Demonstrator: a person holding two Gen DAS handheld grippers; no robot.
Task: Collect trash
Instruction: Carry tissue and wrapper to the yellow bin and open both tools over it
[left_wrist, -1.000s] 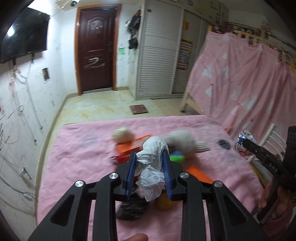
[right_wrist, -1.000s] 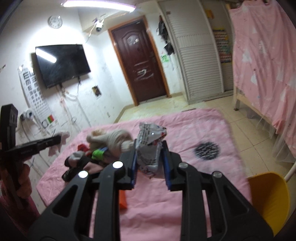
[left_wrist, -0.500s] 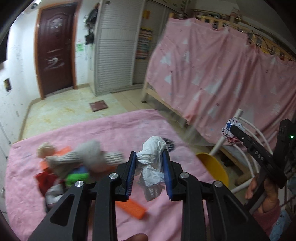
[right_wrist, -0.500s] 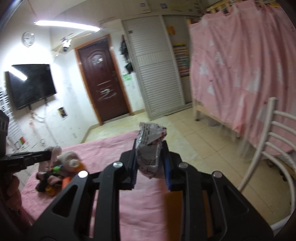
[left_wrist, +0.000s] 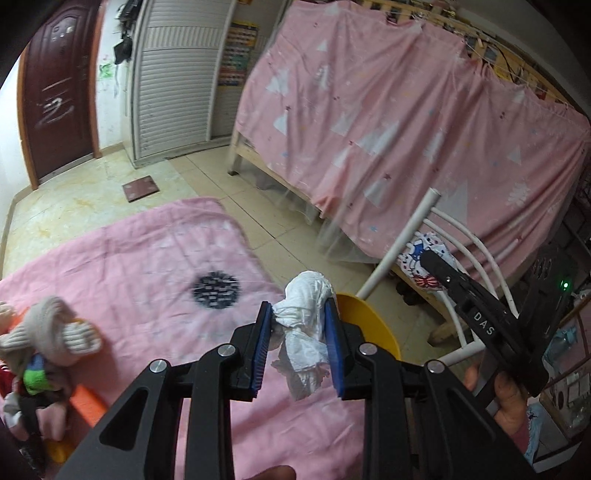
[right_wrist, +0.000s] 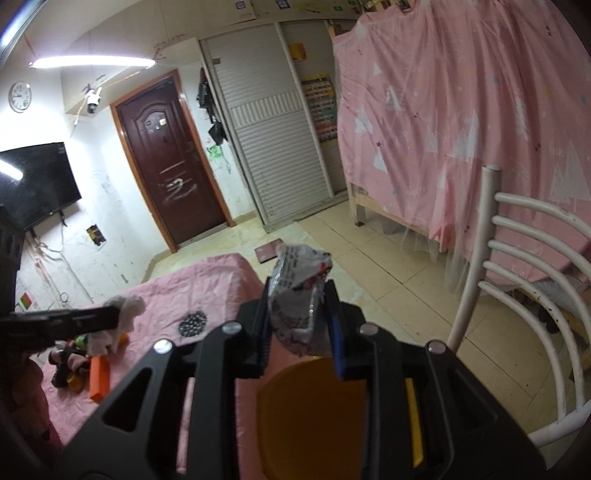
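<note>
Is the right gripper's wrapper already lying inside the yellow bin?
No, the silver wrapper is between the right gripper fingers, above the yellow bin, not lying inside it.

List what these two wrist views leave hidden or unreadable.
- Yellow bin, right wrist view: inside in shadow, rim covered by the right gripper.
- Crumpled wrapper, same view: print too small to read.
- White tissue, left wrist view: sides covered by the left gripper pads.
- Toy pile, left wrist view: blurred, cut by the left edge.
</note>
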